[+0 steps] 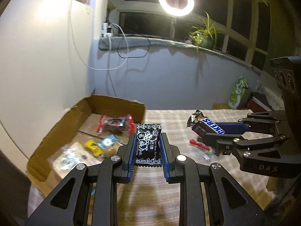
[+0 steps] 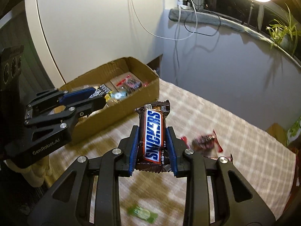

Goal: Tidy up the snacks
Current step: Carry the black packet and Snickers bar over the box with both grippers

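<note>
The left gripper (image 1: pixel 148 146) holds a black candy (image 1: pixel 148 145) between its blue pads, which press on its two long sides. The candy is up in the air, just beside the near corner of the box (image 1: pixel 56 131). It looks very light, and the wrapper is thin and crinkly, so it can bend and slip. The puffy middle is the best place to hold it, not the flat ends.

The right gripper (image 2: pixel 153 145) holds a Snickers (image 2: pixel 153 137) the same way, with its pads on the two long sides. This bar is also off the table (image 2: pixel 225 122). It looks a bit heavier and firmer than the candy, but it is soft inside, so a hard squeeze could squash it. The shiny wrapper is slippery. Holding it low across the middle, as it is held now, seems safe.

Under the right gripper a small green sweet (image 2: pixel 142 214) lies on the table. It is blurry, so I cannot say much more about it. A little farther off lies a red pack (image 2: pixel 205 141). It looks soft and flat, with thin ends.

Farther away is the box, with several snacks already inside. The two held snacks probably go there too.
</note>
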Motion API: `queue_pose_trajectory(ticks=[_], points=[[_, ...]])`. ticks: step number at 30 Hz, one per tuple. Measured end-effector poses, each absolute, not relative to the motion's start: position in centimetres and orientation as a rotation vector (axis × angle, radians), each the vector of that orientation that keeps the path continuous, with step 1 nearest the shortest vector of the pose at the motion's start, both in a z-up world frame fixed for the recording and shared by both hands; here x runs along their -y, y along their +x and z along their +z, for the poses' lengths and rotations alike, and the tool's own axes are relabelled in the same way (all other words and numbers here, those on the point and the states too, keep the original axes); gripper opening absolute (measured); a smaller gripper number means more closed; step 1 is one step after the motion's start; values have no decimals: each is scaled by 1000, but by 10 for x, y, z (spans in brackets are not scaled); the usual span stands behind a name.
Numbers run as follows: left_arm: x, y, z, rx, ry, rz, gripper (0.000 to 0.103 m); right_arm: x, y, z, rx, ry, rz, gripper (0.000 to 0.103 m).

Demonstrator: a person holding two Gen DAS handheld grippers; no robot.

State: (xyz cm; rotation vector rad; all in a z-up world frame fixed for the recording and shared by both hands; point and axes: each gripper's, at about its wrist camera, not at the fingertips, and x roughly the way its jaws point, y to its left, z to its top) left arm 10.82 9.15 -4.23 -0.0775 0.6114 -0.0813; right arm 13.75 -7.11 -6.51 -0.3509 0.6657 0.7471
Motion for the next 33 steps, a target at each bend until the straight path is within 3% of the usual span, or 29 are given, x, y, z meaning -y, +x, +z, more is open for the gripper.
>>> queue_pose_trajectory(ticks=[33], points=[[-171, 103, -51, -608, -156, 121, 22, -65, 168, -78, -689, -425, 875, 30]])
